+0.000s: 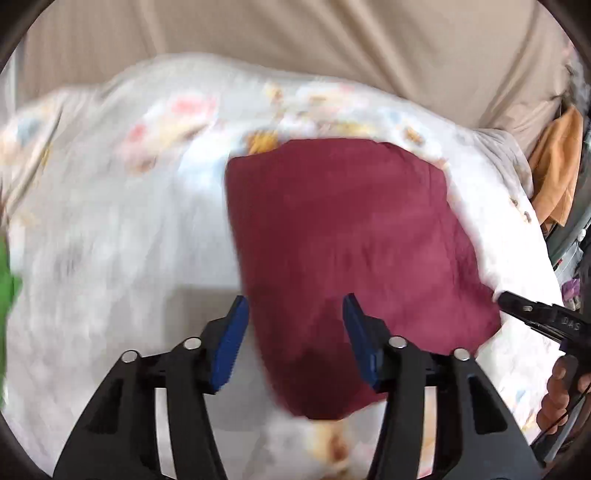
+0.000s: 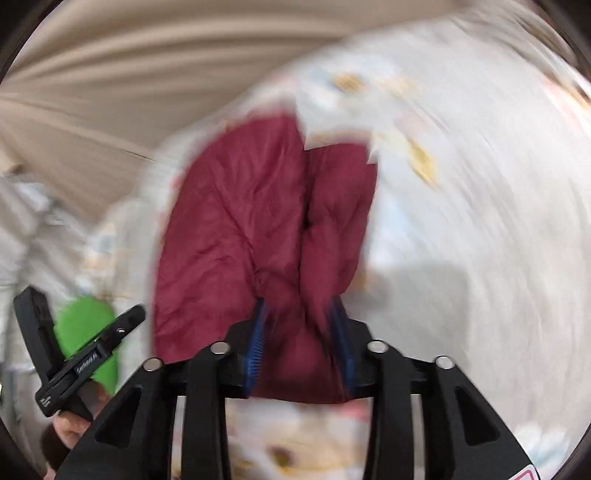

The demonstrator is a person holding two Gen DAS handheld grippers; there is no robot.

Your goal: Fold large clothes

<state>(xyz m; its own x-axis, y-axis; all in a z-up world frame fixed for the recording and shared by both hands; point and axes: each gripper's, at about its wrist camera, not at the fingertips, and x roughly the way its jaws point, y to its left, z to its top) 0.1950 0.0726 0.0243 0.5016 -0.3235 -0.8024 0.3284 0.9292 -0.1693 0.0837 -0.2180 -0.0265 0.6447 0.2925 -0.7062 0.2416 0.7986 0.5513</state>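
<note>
A dark red garment (image 1: pixel 343 236) lies folded into a rough rectangle on a white patterned bedsheet (image 1: pixel 110 229). My left gripper (image 1: pixel 295 306) is open, its blue pads wide apart just above the garment's near edge, holding nothing. My right gripper (image 2: pixel 301 310) is shut on a bunched edge of the red garment (image 2: pixel 243 221), cloth pinched between its blue pads. The right gripper also shows at the right edge of the left wrist view (image 1: pixel 532 310), at the garment's corner. The left gripper shows open at the left of the right wrist view (image 2: pixel 79 306).
A beige curtain (image 1: pixel 295 33) hangs behind the bed. A green cloth (image 2: pixel 88 332) lies on the sheet to the left. An orange cloth (image 1: pixel 557 162) and clutter sit beyond the bed's right edge. Both views are motion-blurred.
</note>
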